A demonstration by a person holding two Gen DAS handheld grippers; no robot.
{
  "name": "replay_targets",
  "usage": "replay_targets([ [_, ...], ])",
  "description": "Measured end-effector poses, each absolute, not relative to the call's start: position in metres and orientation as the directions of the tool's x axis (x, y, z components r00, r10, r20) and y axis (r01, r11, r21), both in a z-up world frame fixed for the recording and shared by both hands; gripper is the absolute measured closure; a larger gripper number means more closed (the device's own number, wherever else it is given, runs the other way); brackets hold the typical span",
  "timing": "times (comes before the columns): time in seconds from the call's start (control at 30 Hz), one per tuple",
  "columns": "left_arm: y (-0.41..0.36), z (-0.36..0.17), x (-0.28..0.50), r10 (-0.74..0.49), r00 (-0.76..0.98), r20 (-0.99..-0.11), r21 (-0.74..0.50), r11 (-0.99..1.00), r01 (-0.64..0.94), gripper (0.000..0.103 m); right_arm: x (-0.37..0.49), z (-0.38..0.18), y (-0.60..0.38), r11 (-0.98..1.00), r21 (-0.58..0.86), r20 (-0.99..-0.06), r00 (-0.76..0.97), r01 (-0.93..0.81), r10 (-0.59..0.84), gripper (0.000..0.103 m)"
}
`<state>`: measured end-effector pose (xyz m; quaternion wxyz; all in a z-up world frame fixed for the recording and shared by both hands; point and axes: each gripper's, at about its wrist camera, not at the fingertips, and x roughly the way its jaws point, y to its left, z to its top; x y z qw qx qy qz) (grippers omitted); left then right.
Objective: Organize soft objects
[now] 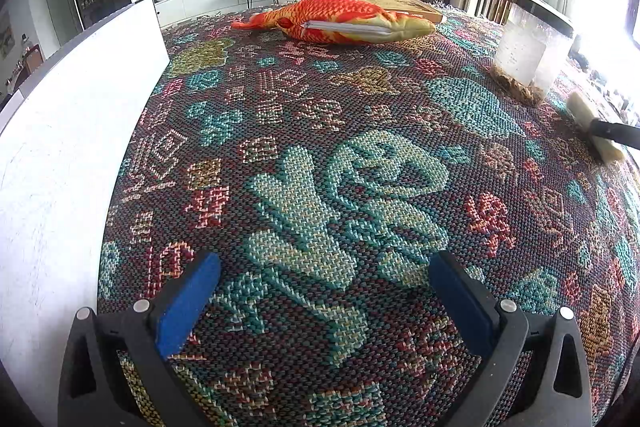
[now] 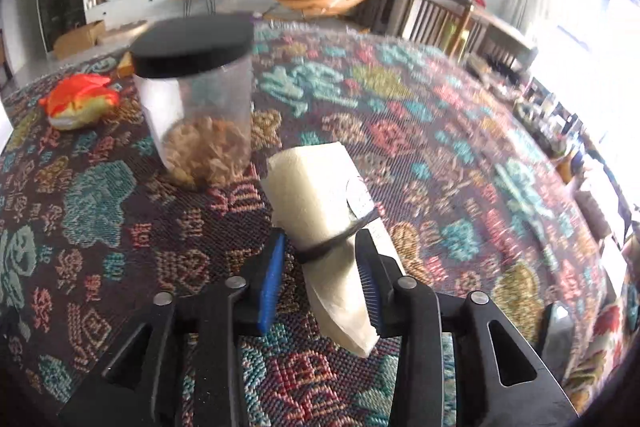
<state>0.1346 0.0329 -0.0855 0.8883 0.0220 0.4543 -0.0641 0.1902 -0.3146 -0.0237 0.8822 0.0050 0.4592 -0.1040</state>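
The cream roll (image 2: 320, 223), bound by a black band, lies on the patterned cloth (image 2: 420, 131) near the jar (image 2: 196, 107), between the spread jaws of the right gripper (image 2: 320, 267); the right pad seems to touch it. The left gripper (image 1: 320, 303) is also spread and holds nothing. The roll looks soft and light, so I would pinch it at the band.

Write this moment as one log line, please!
left gripper: open, empty | right gripper: open around cream roll | fish plush: lying apart
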Motion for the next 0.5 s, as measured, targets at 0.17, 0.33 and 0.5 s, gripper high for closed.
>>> replay_targets([
  [0.17, 0.033, -0.086, 0.135, -0.094, 0.579, -0.810, -0.019, 0.991, 0.134, 0.000, 0.185, -0.020, -0.310, 0.978, -0.063, -0.787, 0.593, 0.199, -0.171, 0.030],
  [0.33, 0.033, -0.086, 0.135, -0.093, 0.579, -0.810, -0.018, 0.991, 0.134, 0.000, 0.147, 0.015, -0.297, 0.975, -0.063, -0.695, 0.692, 0.215, -0.197, 0.030],
  [0.5, 0.033, -0.086, 0.135, -0.093, 0.579, -0.810, -0.018, 0.991, 0.134, 0.000, 0.122, 0.014, -0.277, 0.977, -0.092, -0.678, 0.707, 0.192, -0.203, 0.029],
])
